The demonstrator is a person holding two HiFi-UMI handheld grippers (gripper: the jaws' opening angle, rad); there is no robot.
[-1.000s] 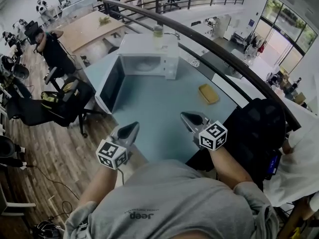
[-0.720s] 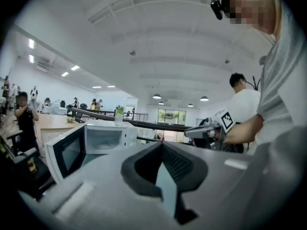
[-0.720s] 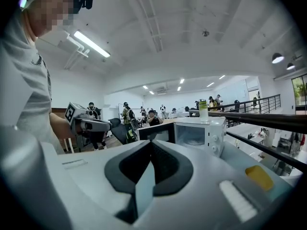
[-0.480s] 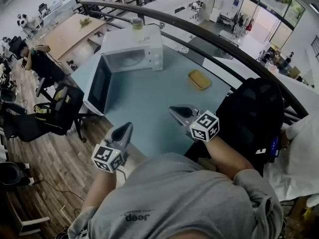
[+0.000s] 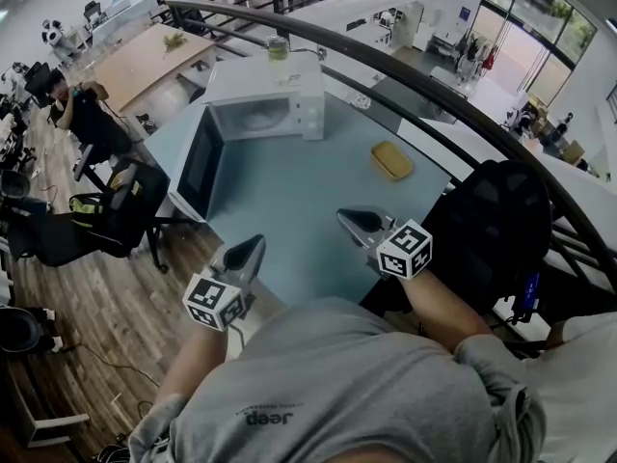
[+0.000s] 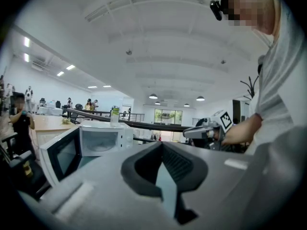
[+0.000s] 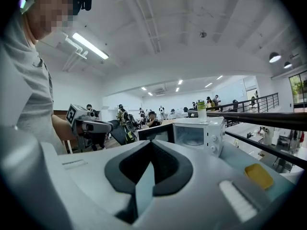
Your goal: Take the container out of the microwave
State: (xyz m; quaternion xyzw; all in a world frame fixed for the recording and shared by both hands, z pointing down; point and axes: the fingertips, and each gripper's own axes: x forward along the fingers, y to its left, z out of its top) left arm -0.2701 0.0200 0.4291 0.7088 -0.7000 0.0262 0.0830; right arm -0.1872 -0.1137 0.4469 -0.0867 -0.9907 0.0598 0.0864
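Observation:
The white microwave (image 5: 265, 104) stands at the far end of the light blue table (image 5: 289, 220) with its door (image 5: 200, 165) swung open to the left. A pale round container (image 5: 253, 119) shows dimly inside the cavity, also seen as a pale round container (image 6: 98, 146) from the left gripper view. My left gripper (image 5: 255, 244) hovers at the table's near edge, shut and empty, well short of the microwave. My right gripper (image 5: 349, 222) is beside it on the right, also shut with nothing in it. Both point toward the microwave (image 7: 199, 135).
A green-capped bottle (image 5: 278, 48) stands on top of the microwave. A flat yellow thing (image 5: 391, 160) lies on the table's right side. A dark curved railing (image 5: 434, 99) runs behind the table. Chairs and a seated person (image 5: 92, 114) are on the left.
The head view has shifted a little, so the table sits differently in the picture. Both grippers stay shut at about the same spot near the table's front edge.

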